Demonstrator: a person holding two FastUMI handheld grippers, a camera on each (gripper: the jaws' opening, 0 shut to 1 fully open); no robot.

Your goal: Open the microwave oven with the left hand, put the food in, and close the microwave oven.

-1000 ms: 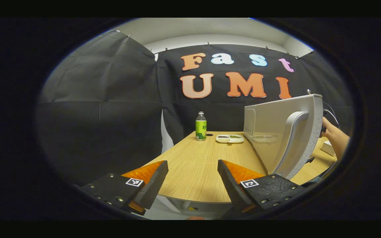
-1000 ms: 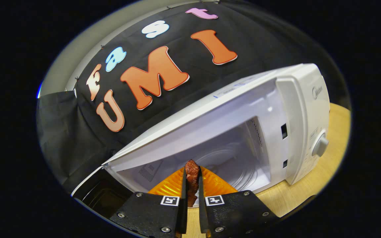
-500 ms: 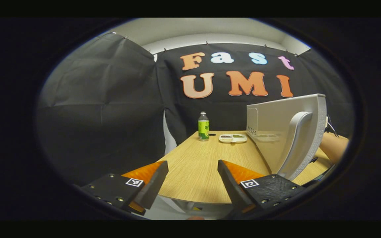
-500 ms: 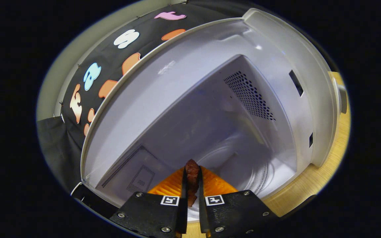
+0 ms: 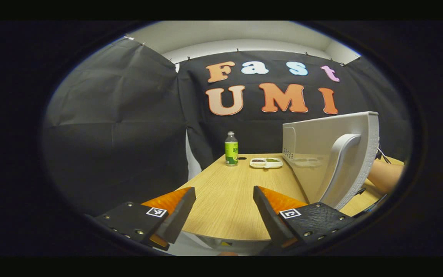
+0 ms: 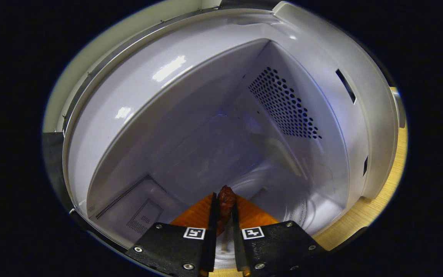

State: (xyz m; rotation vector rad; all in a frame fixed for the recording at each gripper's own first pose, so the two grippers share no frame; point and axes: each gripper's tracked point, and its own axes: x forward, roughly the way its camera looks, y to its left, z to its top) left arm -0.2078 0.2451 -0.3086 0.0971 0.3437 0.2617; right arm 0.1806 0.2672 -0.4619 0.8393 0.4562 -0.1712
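Observation:
In the right gripper view my right gripper (image 6: 224, 206) is shut on a dark reddish-brown piece of food (image 6: 225, 198), held at the mouth of the white microwave's cavity (image 6: 221, 127) above the glass turntable (image 6: 302, 209). The left gripper view has the microwave's open door (image 5: 333, 154) swung out at the right, with its curved handle (image 5: 340, 161) facing me. My left gripper (image 5: 223, 200) hangs open over the near table edge, left of the door, with nothing between its fingers. A person's forearm (image 5: 385, 175) reaches behind the door.
A green-labelled bottle (image 5: 231, 149) and a white divided plate (image 5: 266, 162) with bits of food stand at the far end of the wooden table (image 5: 229, 192). Black cloth walls close in the left and the back.
My right gripper has carried the food forward, from in front of the microwave to its cavity mouth. The left gripper has stayed open and nearly still, drifting slightly.

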